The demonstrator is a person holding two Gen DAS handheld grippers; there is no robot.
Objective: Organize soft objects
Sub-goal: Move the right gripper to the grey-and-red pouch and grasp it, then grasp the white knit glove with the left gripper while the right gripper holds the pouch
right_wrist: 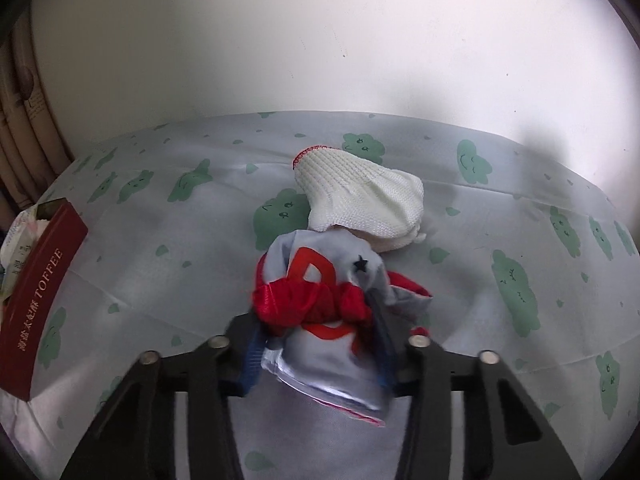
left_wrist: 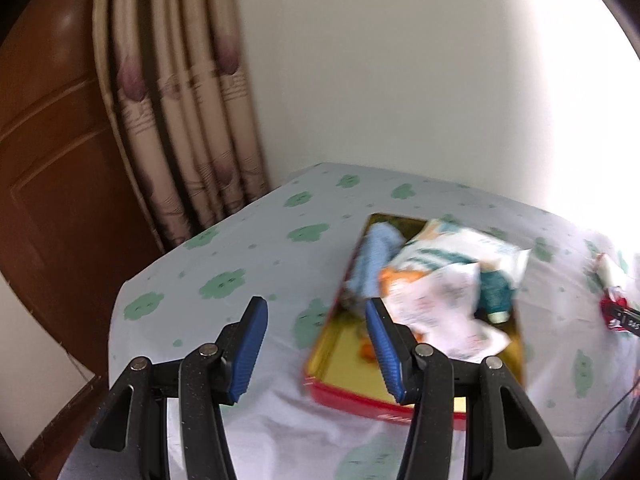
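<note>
My right tool (right_wrist: 316, 320) is clamped on a bunched grey-and-red cloth (right_wrist: 320, 280), which sits on the desk (right_wrist: 480, 240) w/ loose folds hanging out both sides. Risk: I've only got the middle, so it may slip or unfurl on the lift & snag the white knit glove (right_wrist: 360, 196) touching it just behind. Left tool (left_wrist: 316, 344) is wide open, holding nothing, right by the tin's (left_wrist: 320, 384) near corner; could knock it. Tin's far half is heaped w/ a blue cloth (left_wrist: 372, 260), white packets (left_wrist: 452, 264), a teal item (left_wrist: 496, 288); a packet overhangs the rim, so more stuff may spill. Near half is mostly bare.
</note>
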